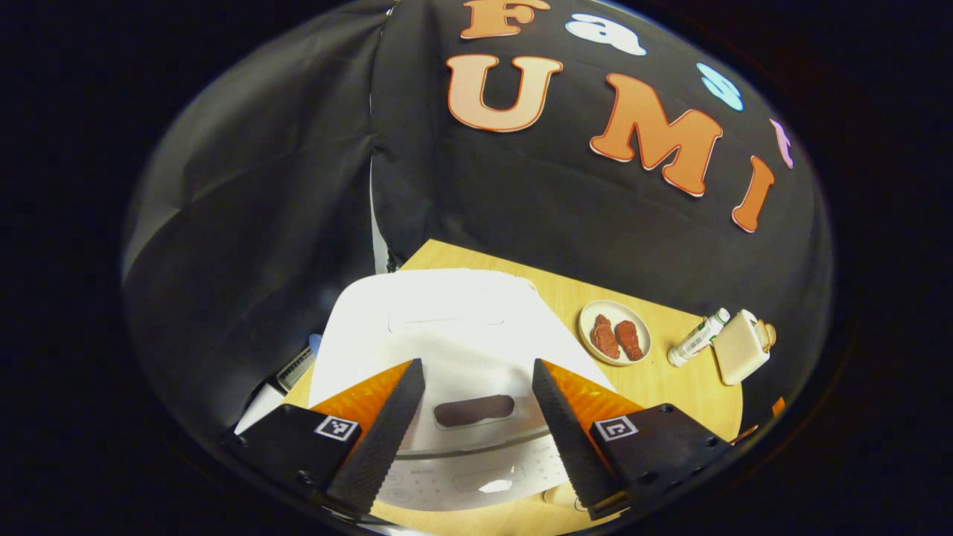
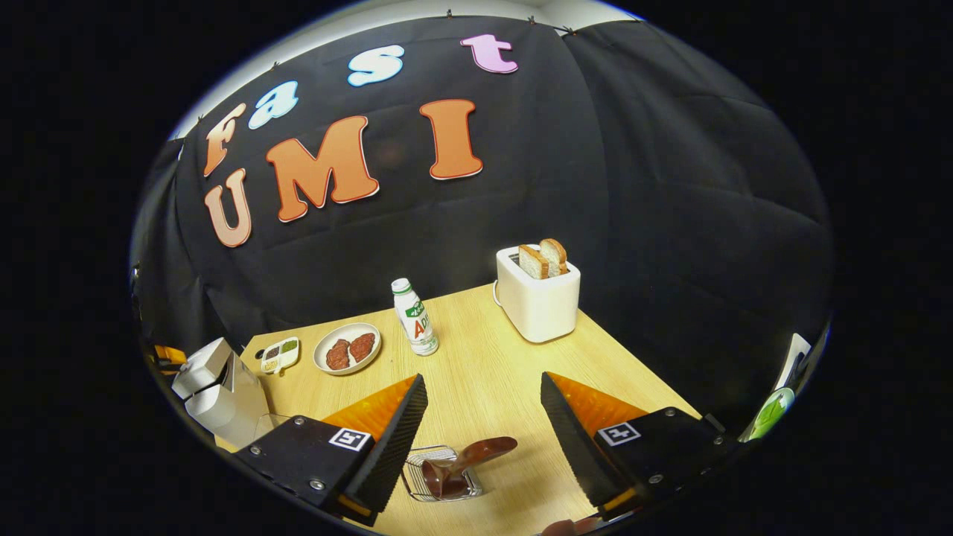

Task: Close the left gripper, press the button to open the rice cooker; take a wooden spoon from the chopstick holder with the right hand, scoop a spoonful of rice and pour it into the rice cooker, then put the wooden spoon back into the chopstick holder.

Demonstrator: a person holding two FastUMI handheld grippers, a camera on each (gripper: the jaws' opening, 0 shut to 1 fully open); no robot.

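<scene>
Hovering left tool (image 1: 476, 417) spread over rice cooker (image 1: 447, 327) | right tool (image 2: 484, 439) spread above wooden spoon (image 2: 465, 458)

- In the left gripper view, our fingers cover both front corners of the rice cooker (image 1: 447, 320), and its panel markings are too blurred to read.
- At 3 o'clock, the toaster (image 1: 739, 347) hides most of its bread.
- In the right gripper view, the chopstick holder (image 2: 441, 473) at 6 o'clock is partly hidden behind our left finger.

Left tool (image 1: 476, 372) fingers spread; right tool (image 2: 482, 387) fingers spread.
</scene>
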